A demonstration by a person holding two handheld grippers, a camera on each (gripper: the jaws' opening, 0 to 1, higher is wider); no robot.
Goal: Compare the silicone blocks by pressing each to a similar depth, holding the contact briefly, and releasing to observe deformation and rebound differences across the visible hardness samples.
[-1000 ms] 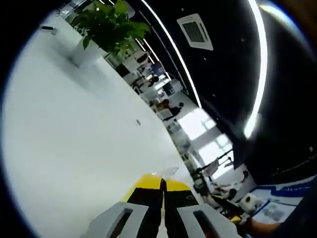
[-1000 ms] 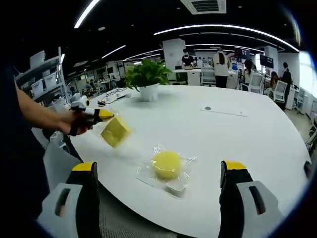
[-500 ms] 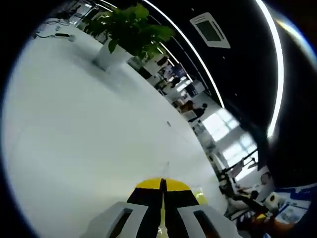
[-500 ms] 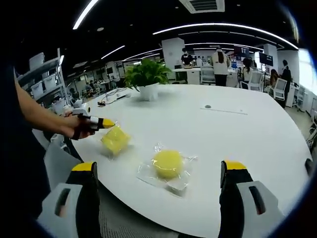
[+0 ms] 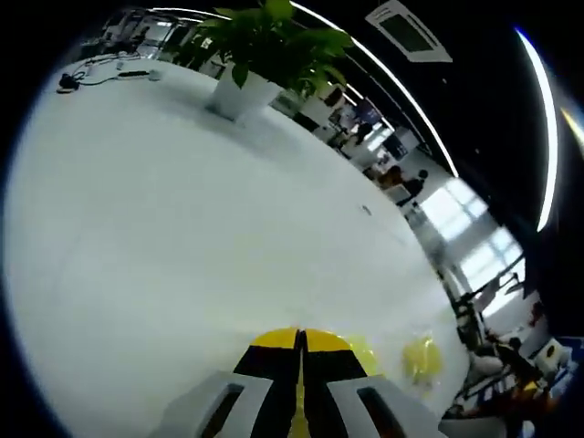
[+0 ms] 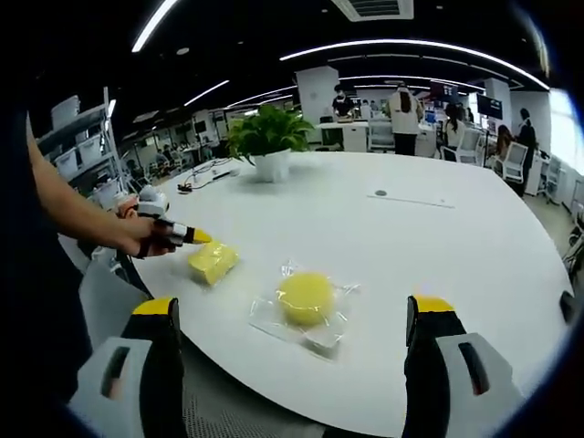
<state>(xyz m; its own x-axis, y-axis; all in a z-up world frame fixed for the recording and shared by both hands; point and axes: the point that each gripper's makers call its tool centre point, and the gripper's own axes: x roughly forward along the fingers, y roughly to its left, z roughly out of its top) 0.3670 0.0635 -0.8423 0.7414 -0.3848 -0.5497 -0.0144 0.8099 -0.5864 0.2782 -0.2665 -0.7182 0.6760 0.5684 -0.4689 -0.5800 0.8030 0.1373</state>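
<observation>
The left gripper [image 6: 193,236] is pinched shut on a yellow square block [image 6: 212,260] that sits low at the near edge of the white table [image 6: 438,237]; whether the block touches the table is hard to tell. In the left gripper view, its jaws press together and hide most of that block [image 5: 363,352]. A round yellow block [image 6: 305,297] lies on the table inside a clear bag [image 6: 330,336], near the square one. The right gripper [image 6: 288,365] has its jaws wide apart, holding nothing. A potted plant [image 6: 269,146] stands far back.
</observation>
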